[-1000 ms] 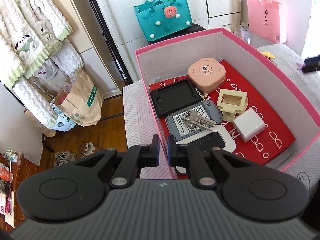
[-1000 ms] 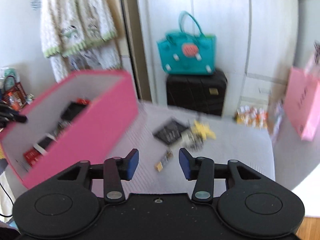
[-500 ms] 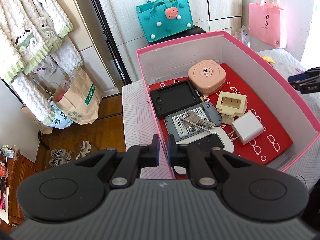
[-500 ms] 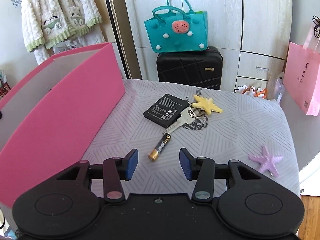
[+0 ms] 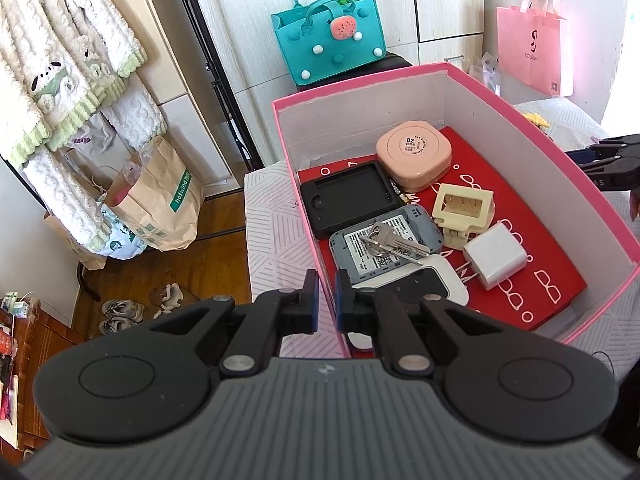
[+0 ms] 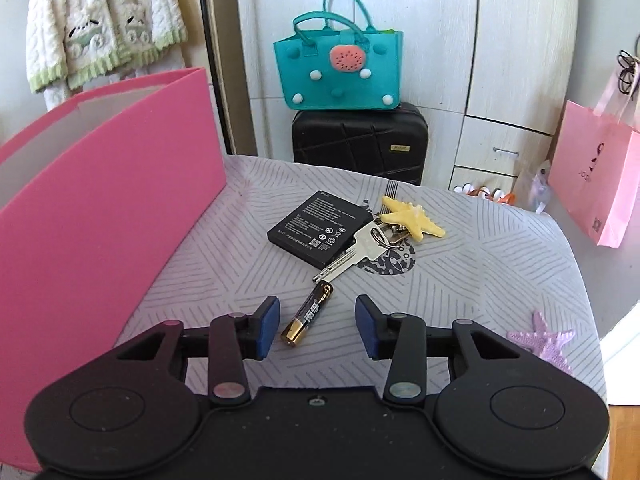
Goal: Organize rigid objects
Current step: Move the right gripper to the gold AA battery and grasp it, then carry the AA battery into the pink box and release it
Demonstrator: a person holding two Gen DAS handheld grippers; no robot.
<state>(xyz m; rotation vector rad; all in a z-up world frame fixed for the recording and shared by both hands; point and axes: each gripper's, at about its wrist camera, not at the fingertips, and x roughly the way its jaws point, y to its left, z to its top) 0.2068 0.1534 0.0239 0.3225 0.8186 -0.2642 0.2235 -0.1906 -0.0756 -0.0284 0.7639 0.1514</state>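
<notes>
1. My left hand-held gripper (image 5: 324, 296) is clenched on the near wall of the pink box (image 5: 536, 128), one pad outside it and one inside.
2. The pink box stands on the bench (image 6: 480, 264), which is covered in a pale striped cloth.
3. Inside the box, on a red card, lie a round-cornered pink case (image 5: 414, 154), a black phone shell (image 5: 348, 200), a grey device back (image 5: 384, 248) with a key (image 5: 394, 240) on top, a cream holder (image 5: 464, 208), a white charger plug (image 5: 496, 258) and a white-edged black device (image 5: 424, 284).
4. My right hand-held gripper (image 6: 316, 322) is released, its jaws apart and low over the bench beside the box.
5. An AA battery (image 6: 308, 314) lies on the cloth between its blue pads, touching neither.
6. Just beyond the battery, a silver key (image 6: 352, 258) rests partly on a flat black phone battery (image 6: 318, 228), its ring beside a yellow starfish (image 6: 412, 218).
7. A lilac starfish (image 6: 544, 338) lies well apart, toward the bench's right edge.
</notes>
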